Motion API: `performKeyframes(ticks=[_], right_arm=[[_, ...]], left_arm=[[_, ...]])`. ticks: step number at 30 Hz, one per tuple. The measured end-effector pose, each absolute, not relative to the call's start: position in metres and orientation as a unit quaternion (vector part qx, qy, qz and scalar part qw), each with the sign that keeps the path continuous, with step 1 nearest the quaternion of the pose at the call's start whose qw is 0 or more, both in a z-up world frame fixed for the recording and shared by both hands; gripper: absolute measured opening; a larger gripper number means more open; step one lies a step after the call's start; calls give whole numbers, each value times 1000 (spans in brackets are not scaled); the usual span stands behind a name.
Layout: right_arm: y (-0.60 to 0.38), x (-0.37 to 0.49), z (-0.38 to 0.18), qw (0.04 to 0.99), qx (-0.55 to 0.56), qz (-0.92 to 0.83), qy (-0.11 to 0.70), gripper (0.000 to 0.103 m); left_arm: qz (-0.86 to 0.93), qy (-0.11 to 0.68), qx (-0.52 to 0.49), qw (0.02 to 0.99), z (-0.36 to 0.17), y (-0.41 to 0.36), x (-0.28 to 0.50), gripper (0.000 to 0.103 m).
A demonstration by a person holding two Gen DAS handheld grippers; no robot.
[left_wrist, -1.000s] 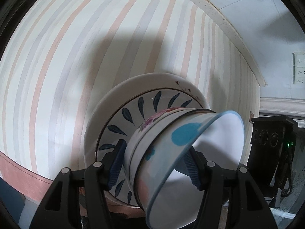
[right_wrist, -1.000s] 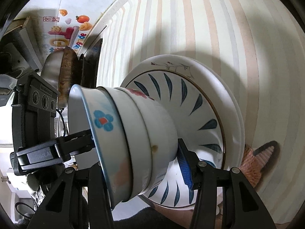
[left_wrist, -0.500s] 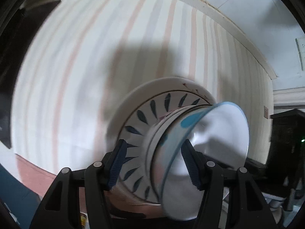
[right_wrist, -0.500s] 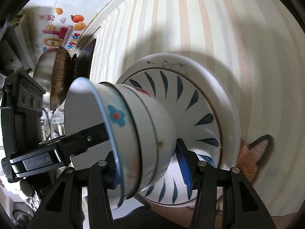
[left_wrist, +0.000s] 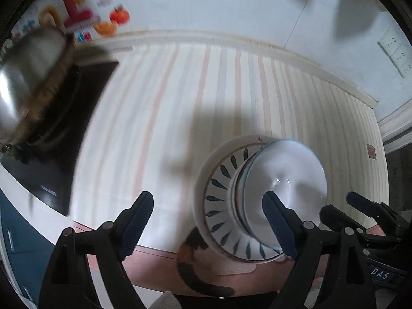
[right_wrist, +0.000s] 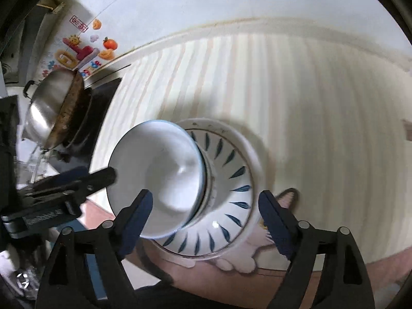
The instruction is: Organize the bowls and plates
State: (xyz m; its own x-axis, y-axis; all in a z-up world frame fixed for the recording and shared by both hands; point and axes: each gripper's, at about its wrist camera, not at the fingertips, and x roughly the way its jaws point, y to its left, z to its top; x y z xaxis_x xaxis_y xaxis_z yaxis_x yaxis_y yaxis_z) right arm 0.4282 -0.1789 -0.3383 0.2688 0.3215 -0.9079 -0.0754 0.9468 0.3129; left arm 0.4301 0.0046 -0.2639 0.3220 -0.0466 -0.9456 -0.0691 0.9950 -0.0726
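Note:
A stack of bowls point(left_wrist: 285, 180) with a blue-rimmed white one on top sits on a leaf-patterned plate point(left_wrist: 219, 195), which rests on a larger white plate point(left_wrist: 206, 164) on the striped cloth. The bowl stack also shows in the right wrist view point(right_wrist: 159, 177), as does the leaf-patterned plate point(right_wrist: 231, 180). My left gripper point(left_wrist: 208, 221) is open and empty, pulled back to the left of the stack. My right gripper point(right_wrist: 203, 221) is open and empty, just in front of the stack. Each gripper shows in the other's view, the right one at the right edge point(left_wrist: 365, 213) and the left one at the left edge point(right_wrist: 67, 182).
A steel pot point(right_wrist: 49, 108) with a brown rim sits on a black stove point(right_wrist: 100, 103) at the left; it also shows in the left wrist view point(left_wrist: 28, 77). A striped tablecloth point(right_wrist: 309, 128) with a cat print point(left_wrist: 195, 265) covers the counter. A tiled wall with fruit stickers point(right_wrist: 85, 49) is behind.
Both grippers opened, let go of the bowl stack and pulled back. The stack now rests on the plates.

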Motion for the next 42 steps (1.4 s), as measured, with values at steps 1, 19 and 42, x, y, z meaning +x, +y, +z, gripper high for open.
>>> performKeyframes(ticks=[1, 19, 42], right_arm=[[-179, 423, -333, 796, 99, 117, 586, 89], [-169, 294, -187, 881, 86, 15, 464, 94], [-169, 101, -68, 925, 39, 50, 375, 96]], left_arm=[[6, 577, -47, 815, -259, 6, 427, 87], [-27, 463, -11, 886, -140, 21, 310, 87], [39, 391, -14, 920, -59, 11, 141, 87]])
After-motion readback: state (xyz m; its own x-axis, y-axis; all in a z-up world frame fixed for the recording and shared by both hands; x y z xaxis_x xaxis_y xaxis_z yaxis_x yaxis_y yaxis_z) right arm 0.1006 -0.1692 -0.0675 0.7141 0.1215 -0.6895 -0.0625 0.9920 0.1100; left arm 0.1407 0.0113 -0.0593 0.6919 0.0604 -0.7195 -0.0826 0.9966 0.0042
